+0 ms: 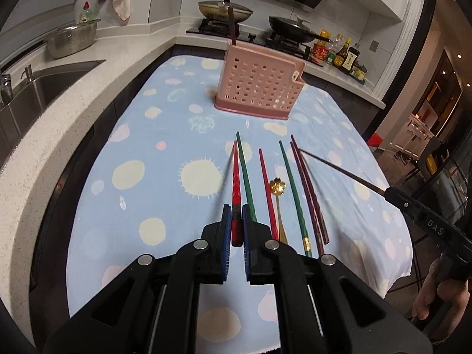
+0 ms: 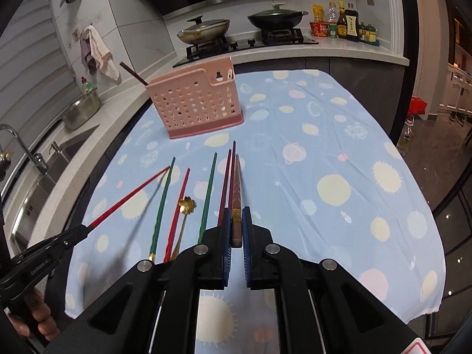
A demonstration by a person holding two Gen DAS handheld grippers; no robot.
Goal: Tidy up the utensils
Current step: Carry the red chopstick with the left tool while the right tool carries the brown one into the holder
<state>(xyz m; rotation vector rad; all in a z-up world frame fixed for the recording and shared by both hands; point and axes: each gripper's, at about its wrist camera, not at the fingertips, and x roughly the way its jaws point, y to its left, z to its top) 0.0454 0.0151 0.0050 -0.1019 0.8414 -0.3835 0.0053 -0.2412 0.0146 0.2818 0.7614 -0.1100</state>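
So both grippers have a chopstick each right now. The left gripper (image 1: 236,221) is pinching a red chopstick (image 1: 235,177) near its thick end, pads pressed tight on it, tip pointing away toward the far side. From the right wrist view that same red stick angles up off the cloth, so it looks lifted clear. The right gripper (image 2: 236,224) is clamped the same way on a dark brown chopstick (image 2: 237,188) with a little gold band, also pointing toward the far end.

Left lying on the blue spotted tablecloth (image 1: 165,135), in a rough row in the near middle: two green chopsticks (image 1: 246,174), another red one (image 1: 267,191), a gold flower-headed spoon (image 1: 278,188) and a pair of dark maroon chopsticks (image 1: 306,188). The pink perforated holder (image 1: 259,88) stands upright further off, well apart from the row, with one dark chopstick (image 1: 231,25) already sticking out of its left end.

My read: this is the pick-up-and-carry step, early in the job since most utensils are still on the cloth. The next move needs each stick carried over the holder, tipped so it points down, and lined up with the open top before letting go. With two long sticks in the air, I'd watch they don't cross or knock the holder over.
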